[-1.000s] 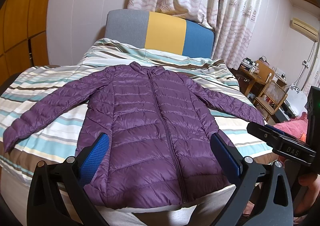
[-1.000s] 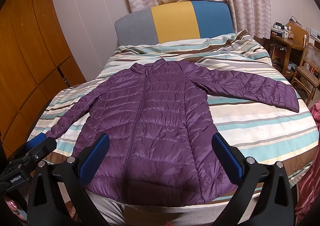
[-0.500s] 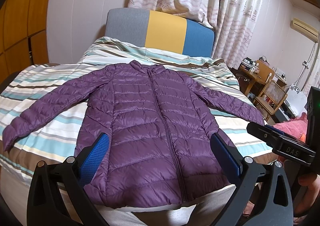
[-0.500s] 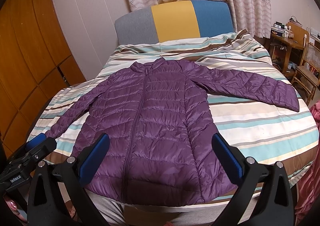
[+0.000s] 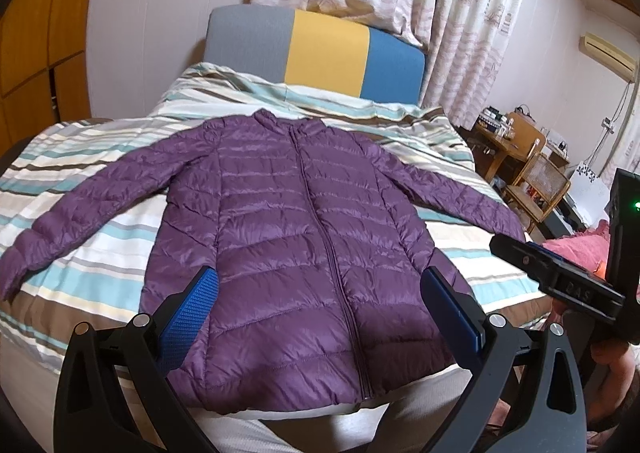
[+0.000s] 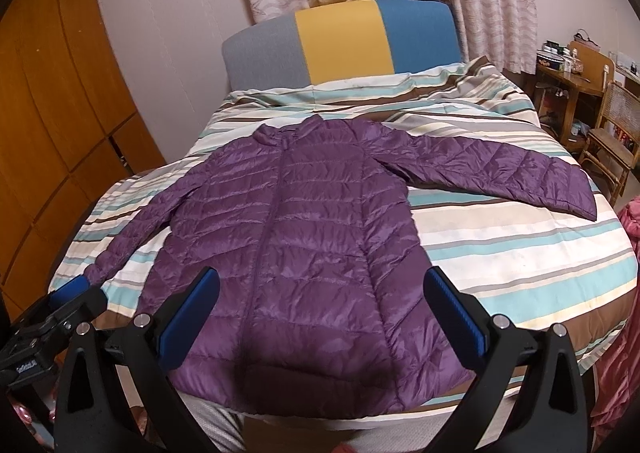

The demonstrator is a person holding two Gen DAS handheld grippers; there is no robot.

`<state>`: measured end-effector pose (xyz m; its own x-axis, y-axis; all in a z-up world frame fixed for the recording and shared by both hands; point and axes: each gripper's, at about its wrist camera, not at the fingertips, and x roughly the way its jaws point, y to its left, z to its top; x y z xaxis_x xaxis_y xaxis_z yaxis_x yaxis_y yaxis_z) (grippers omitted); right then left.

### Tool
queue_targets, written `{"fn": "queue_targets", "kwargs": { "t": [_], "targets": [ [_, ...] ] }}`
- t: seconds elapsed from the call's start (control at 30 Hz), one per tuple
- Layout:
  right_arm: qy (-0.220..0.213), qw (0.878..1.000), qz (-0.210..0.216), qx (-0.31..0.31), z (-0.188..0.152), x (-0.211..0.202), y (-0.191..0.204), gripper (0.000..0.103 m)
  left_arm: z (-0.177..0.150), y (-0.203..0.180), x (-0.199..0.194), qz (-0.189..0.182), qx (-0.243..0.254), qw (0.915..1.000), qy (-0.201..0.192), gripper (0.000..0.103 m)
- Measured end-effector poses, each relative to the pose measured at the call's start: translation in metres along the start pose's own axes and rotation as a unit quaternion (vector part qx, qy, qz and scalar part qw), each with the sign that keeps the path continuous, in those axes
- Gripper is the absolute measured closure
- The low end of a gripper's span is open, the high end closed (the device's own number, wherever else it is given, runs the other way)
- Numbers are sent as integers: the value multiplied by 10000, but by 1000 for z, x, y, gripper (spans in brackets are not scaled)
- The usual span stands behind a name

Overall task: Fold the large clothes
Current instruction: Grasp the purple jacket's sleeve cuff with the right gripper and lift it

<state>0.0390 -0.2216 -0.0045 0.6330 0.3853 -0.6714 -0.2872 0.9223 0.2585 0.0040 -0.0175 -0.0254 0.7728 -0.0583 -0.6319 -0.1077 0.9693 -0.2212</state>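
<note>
The purple jacket (image 5: 304,253) lies flat on the striped bed (image 5: 472,265), front side up, zipper closed, collar toward the headboard (image 6: 340,41) and hem at the near edge. Both sleeves are spread out to the sides. No fold is made yet, so I judge the step in hand is the first one: to bring a sleeve across the body.

The left hand-held gripper (image 5: 320,309) hangs above the hem with its blue pads wide apart and nothing between them. The right hand-held gripper (image 6: 320,309) is the same, spread wide and empty, also over the lower part of the jacket.

To do this well, each gripper should go out to its own sleeve (image 6: 520,181) and pinch near the cuff, taking both layers of the padded cloth. The fabric looks smooth and slippery, so a deep, firm pinch is safer than a shallow one. Then lift only a little and lay the sleeve across the chest, so that the body does not slide toward the bed edge.
</note>
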Motion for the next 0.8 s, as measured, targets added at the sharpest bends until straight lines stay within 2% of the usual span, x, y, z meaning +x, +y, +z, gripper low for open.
{"fn": "queue_targets", "kwargs": {
  "t": [0.17, 0.3, 0.47, 0.63, 0.8],
  "targets": [
    [-7, 9994, -321, 119, 2, 23, -23, 2, 3, 12, 21, -35, -249, 9992, 319, 3],
    [61, 9967, -789, 201, 4, 51, -59, 2, 7, 31, 47, 629, -403, 9965, 377, 3],
    [321, 9905, -1132, 708, 4, 83, -120, 2, 16, 49, 85, 1466, -137, 9888, 237, 3],
    [750, 9705, -1635, 1605, 6, 115, -199, 2, 30, 77, 126, 1705, -314, 9839, 438, 3],
    [758, 9434, -2223, 2340, 15, 136, -266, 2, 41, 86, 160, 1999, -270, 9787, 379, 3]
  ]
}}
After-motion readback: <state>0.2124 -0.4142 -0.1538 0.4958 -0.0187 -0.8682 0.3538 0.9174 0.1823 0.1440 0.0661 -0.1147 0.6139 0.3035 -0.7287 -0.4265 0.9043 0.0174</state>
